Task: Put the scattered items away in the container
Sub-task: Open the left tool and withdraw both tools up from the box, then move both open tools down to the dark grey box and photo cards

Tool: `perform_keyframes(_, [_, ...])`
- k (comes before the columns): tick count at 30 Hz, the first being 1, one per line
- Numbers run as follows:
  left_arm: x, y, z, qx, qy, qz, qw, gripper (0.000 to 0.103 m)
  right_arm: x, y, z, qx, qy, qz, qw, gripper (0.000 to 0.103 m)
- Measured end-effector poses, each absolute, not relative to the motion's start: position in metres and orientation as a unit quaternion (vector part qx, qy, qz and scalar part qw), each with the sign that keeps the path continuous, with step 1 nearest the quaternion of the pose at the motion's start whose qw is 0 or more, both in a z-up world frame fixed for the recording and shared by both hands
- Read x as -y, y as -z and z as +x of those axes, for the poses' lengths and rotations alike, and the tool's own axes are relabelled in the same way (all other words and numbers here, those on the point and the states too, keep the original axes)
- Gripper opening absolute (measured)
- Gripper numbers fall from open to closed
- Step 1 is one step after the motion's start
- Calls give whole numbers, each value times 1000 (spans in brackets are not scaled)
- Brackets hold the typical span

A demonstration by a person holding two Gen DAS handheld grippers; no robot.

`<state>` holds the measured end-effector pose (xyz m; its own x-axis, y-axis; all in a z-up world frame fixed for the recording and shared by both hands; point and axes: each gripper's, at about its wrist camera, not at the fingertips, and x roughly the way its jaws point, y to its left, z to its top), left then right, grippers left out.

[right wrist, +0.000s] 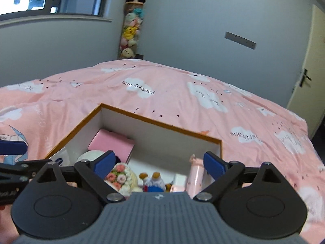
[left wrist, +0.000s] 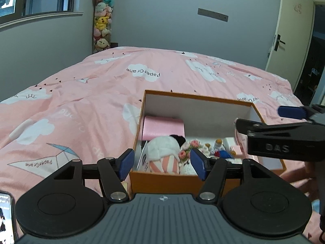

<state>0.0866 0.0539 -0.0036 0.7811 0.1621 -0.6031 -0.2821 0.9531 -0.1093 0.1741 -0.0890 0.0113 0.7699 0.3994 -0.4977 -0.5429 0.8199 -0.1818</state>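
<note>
Task status: near completion, judged from the loaded box.

The box (left wrist: 168,180) sits on the bed (left wrist: 91,105) at lower centre and holds a pink case (left wrist: 162,129), a plush (left wrist: 164,152), a flower item (right wrist: 121,175), small figures (right wrist: 154,181) and a pink bottle (right wrist: 196,180). No loose items show on the bedspread. Left gripper (left wrist: 162,161): jaws spread, empty, at the box's near wall. Right gripper (right wrist: 160,162): jaws spread over the box interior, bottle just beside the right jaw. A phone (left wrist: 6,217) lies at lower left. Nothing obstructs withdrawal.
</note>
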Motion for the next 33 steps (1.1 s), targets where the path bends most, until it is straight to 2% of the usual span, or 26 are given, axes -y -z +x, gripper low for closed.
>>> perform_keyframes(6, [-50, 6, 72, -320, -100, -93, 938, 71, 107, -5, 147, -242, -235, -121, 934, 98])
perform_keyframes(18, [-48, 21, 54, -358, -83, -100, 925, 71, 126, 30, 123, -343, -190, -68, 917, 99])
perform_keyframes(29, [-61, 44, 47, -445, -61, -145, 882, 71, 133, 56, 108, -418, -172, -67, 889, 99])
perform_keyframes(31, [-64, 50, 46, -459, -61, -154, 873, 71, 135, 63, 107, -438, -169, -69, 880, 97])
perform_keyframes(33, [-66, 54, 44, -471, -57, -165, 865, 70, 138, 69, 106, -457, -173, -64, 870, 92])
